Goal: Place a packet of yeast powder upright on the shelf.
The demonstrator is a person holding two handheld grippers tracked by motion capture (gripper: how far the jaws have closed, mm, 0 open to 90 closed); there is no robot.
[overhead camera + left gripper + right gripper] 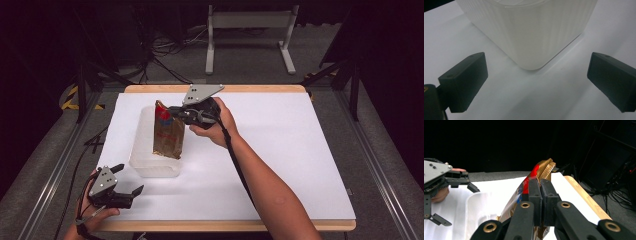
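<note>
A gold snack bag [167, 135] with a red top hangs upright over a translucent white ribbed container [150, 167]. Its lower end is at the container's open top. My right gripper [172, 112] is shut on the bag's upper edge from the right. In the right gripper view the jaws [541, 187] pinch the bag [544, 168] above the container [481, 207]. My left gripper [131, 178] rests open near the table's front left corner. It faces the near corner of the container [531, 32], with nothing between its fingers [537, 66].
A white sheet [280, 150] covers the wooden table [225, 225]. The container stands on the sheet's left part. A white metal stand [250, 25] and cables lie on the floor beyond the far edge. The left gripper [459, 205] also shows in the right gripper view.
</note>
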